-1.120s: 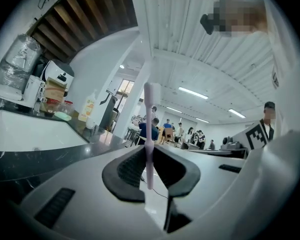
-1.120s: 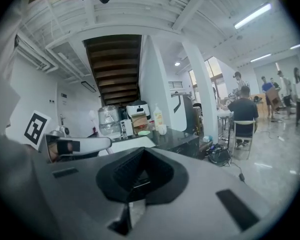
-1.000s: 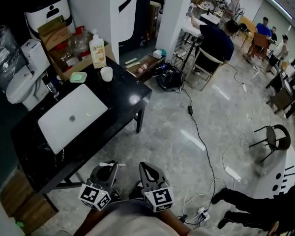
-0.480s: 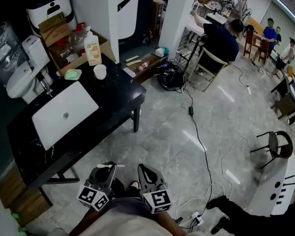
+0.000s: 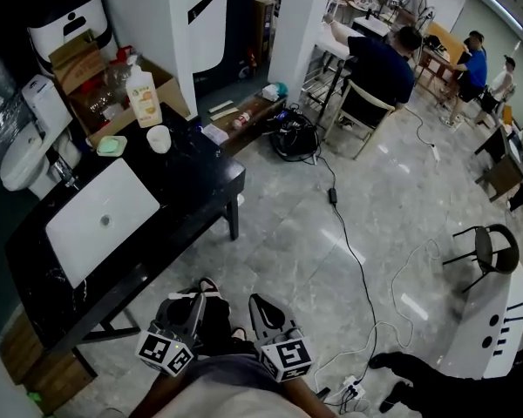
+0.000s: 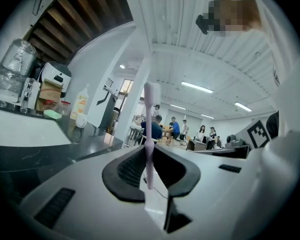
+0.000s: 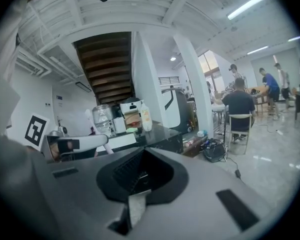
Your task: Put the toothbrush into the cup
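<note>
Left gripper clasping slim pink toothbrush

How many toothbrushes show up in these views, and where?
1. The toothbrush is clamped upright in the left gripper, short of the black counter. None shows on the counter, though the boxes behind it might hide another.

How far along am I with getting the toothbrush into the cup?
Done: the toothbrush is picked up, clamped in the left gripper. In hand: the carry; you're on the floor, not yet at the black counter. Left: reach the white cup beside the soap bottle and put the toothbrush in.
</note>
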A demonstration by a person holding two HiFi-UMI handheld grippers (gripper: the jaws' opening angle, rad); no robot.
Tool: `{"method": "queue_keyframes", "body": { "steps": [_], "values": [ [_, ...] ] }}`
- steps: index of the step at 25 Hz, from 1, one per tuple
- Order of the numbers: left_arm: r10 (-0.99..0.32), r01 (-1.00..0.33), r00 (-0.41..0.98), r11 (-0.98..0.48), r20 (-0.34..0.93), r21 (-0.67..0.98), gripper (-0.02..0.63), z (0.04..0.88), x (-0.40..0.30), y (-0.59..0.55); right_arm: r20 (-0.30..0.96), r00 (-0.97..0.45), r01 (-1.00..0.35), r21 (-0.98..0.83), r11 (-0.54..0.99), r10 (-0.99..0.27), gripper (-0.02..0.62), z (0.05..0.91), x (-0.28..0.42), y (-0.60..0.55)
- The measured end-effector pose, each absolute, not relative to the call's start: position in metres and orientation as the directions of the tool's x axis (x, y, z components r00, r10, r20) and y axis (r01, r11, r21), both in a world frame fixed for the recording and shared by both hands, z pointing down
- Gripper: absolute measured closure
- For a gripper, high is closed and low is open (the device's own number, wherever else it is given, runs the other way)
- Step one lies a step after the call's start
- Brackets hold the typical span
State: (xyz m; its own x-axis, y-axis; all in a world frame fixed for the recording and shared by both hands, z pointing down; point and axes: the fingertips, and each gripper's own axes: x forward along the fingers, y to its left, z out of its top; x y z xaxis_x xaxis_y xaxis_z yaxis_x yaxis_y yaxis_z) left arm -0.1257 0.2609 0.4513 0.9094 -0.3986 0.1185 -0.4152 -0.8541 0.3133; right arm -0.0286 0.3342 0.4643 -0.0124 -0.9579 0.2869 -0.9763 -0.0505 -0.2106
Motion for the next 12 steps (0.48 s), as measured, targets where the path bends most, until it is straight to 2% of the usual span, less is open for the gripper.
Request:
{"method": "queue_keyframes", "body": {
  "steps": [12],
  "values": [
    [-0.431, -0.444, 0.895, -0.838, 0.115, 0.319, 0.551, 0.441, -0.094, 0.173, 0.258, -0.086, -0.977, -0.21, 0.031, -0.962, 0.589, 0.451, -0.003, 0.239]
  ]
}}
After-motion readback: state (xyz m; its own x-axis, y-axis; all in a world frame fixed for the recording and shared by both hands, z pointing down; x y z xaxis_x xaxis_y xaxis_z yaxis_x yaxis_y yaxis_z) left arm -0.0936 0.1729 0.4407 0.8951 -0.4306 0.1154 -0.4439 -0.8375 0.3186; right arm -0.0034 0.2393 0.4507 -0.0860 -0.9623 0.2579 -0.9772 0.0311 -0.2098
